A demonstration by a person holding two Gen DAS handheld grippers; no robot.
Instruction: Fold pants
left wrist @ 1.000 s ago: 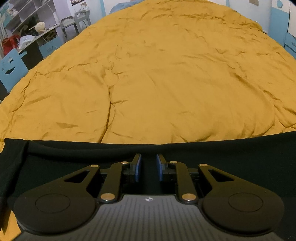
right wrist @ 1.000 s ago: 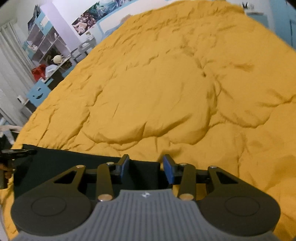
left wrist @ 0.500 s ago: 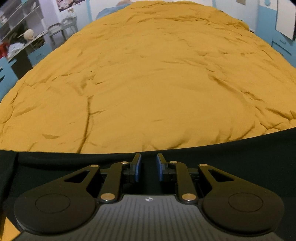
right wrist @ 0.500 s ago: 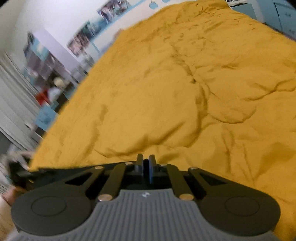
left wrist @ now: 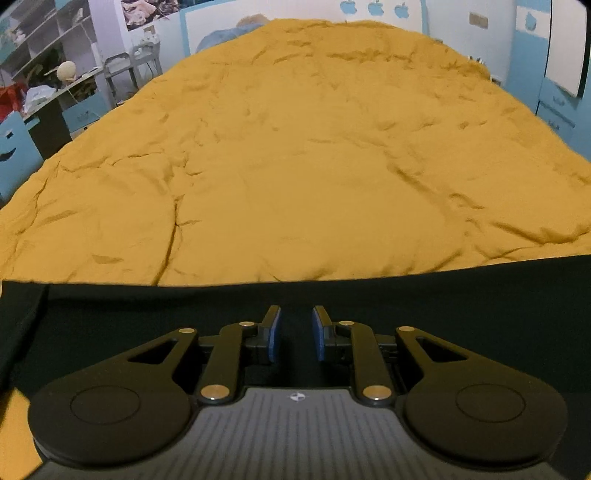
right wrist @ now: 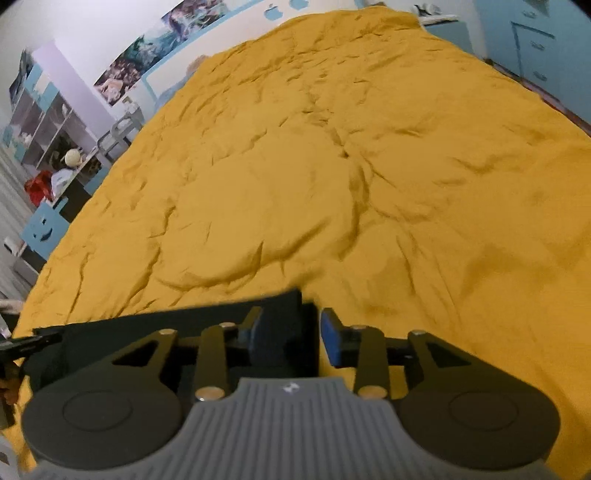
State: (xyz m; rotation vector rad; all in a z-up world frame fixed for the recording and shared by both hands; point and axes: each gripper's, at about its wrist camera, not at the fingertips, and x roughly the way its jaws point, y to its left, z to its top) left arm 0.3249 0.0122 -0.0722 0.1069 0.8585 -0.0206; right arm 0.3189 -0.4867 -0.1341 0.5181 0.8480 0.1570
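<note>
The black pants (left wrist: 443, 295) lie flat at the near edge of a bed with a mustard-yellow cover (left wrist: 314, 166). In the left wrist view their straight far edge runs across the frame. My left gripper (left wrist: 295, 334) is open a little, its blue pads apart just above the black cloth. In the right wrist view the pants (right wrist: 184, 325) end in a corner near the middle. My right gripper (right wrist: 291, 330) is open, with the pants' corner between its blue pads. The left gripper's tip (right wrist: 29, 343) shows at the far left.
The wrinkled yellow bed cover (right wrist: 332, 184) fills most of both views. Shelves and a desk with clutter (left wrist: 44, 85) stand left of the bed. Blue cabinets (right wrist: 535, 48) stand on the right. A headboard (left wrist: 295, 14) is at the far end.
My right gripper was open, shut half a second ago, and is open again now over the pants' corner. My left gripper stayed slightly open over the cloth while its view tilted.
</note>
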